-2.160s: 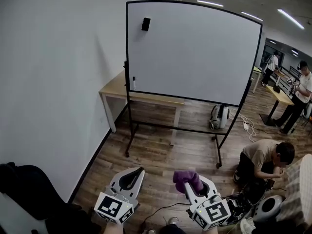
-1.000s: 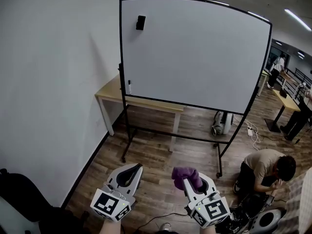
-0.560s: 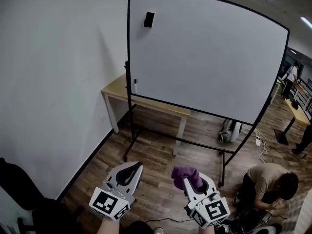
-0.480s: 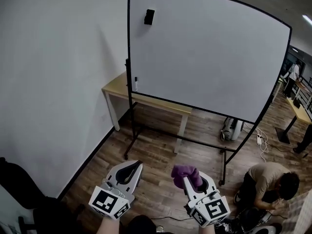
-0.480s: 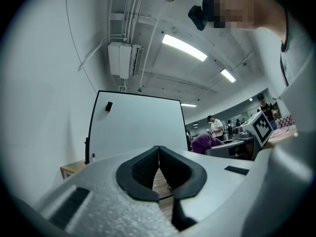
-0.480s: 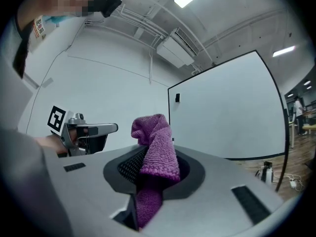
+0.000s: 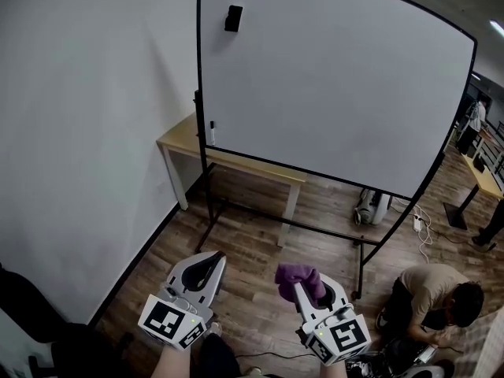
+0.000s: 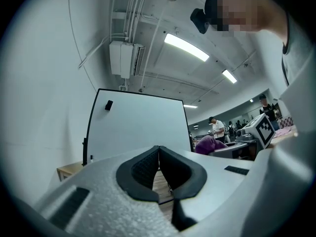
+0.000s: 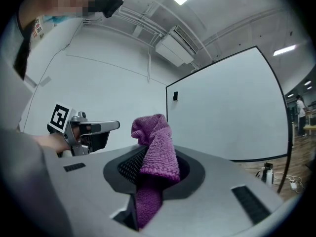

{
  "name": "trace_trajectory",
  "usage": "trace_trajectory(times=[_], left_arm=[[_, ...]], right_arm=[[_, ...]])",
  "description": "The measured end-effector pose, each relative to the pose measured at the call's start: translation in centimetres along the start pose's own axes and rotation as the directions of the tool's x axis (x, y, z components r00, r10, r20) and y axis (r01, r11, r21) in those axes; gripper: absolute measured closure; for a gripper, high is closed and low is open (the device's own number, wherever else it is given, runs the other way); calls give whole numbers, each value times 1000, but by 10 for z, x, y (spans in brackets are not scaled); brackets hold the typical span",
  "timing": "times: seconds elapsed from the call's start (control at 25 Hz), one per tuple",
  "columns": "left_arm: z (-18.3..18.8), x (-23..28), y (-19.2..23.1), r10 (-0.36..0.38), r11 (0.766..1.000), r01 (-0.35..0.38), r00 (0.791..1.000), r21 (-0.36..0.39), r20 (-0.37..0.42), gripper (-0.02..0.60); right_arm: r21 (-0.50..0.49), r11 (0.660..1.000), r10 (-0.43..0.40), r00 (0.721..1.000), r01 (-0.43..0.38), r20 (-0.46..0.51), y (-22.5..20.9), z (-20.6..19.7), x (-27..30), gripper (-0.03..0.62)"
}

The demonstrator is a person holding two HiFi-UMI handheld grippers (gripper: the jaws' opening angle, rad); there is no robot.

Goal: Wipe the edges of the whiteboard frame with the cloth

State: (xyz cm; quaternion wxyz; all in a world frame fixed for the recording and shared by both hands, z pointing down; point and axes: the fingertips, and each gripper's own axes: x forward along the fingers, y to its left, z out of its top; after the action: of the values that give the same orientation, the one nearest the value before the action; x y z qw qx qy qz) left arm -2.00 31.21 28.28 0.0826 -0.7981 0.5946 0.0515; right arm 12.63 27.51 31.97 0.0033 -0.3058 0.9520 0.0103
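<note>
Left tool (image 7: pixel 206 260) clenched on nothing; right tool (image 7: pixel 303 283) clamped on the purple cloth (image 7: pixel 295 274).
At the left, beside the white wall (image 7: pixel 87 132), the left tool hangs low over the wood floor (image 7: pixel 244 246), its dark pads pressed together at the tips with nothing between them. Just to its right, the right tool grasps the cloth, which bunches above the jaw tips and trails down between them. Both tools are well apart from the whiteboard (image 7: pixel 339 85), which stands ahead on a black stand, its thin black frame (image 7: pixel 199 93) untouched. A small black object (image 7: pixel 233 18) sits near the board's upper left corner, and a wooden counter (image 7: pixel 185 142) stands behind its lower left. At far right a person (image 7: pixel 429 286) crouches on the floor.
</note>
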Motion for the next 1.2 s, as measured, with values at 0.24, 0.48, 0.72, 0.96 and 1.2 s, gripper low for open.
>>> trace_trajectory(times=[0.24, 0.48, 0.72, 0.96, 1.2], left_arm=[[-9, 26, 42, -28, 1000, 28, 1000, 6, -6, 565], [-16, 52, 109, -56, 998, 56, 998, 1, -28, 565], [-20, 78, 166, -113, 994, 113, 993, 12, -27, 565], [-34, 93, 221, -156, 987, 157, 987, 24, -48, 565], [-42, 100, 264, -195, 980, 197, 980, 33, -48, 565]], right_arm=[[20, 999, -30, 1000, 30, 9, -12, -1, 47, 516], [49, 996, -77, 997, 77, 12, -14, 5, 113, 516], [59, 988, -141, 990, 141, 7, -17, 7, 169, 516], [64, 982, -180, 984, 180, 6, -8, 4, 226, 516], [69, 975, -213, 977, 213, -5, 3, -1, 268, 516]])
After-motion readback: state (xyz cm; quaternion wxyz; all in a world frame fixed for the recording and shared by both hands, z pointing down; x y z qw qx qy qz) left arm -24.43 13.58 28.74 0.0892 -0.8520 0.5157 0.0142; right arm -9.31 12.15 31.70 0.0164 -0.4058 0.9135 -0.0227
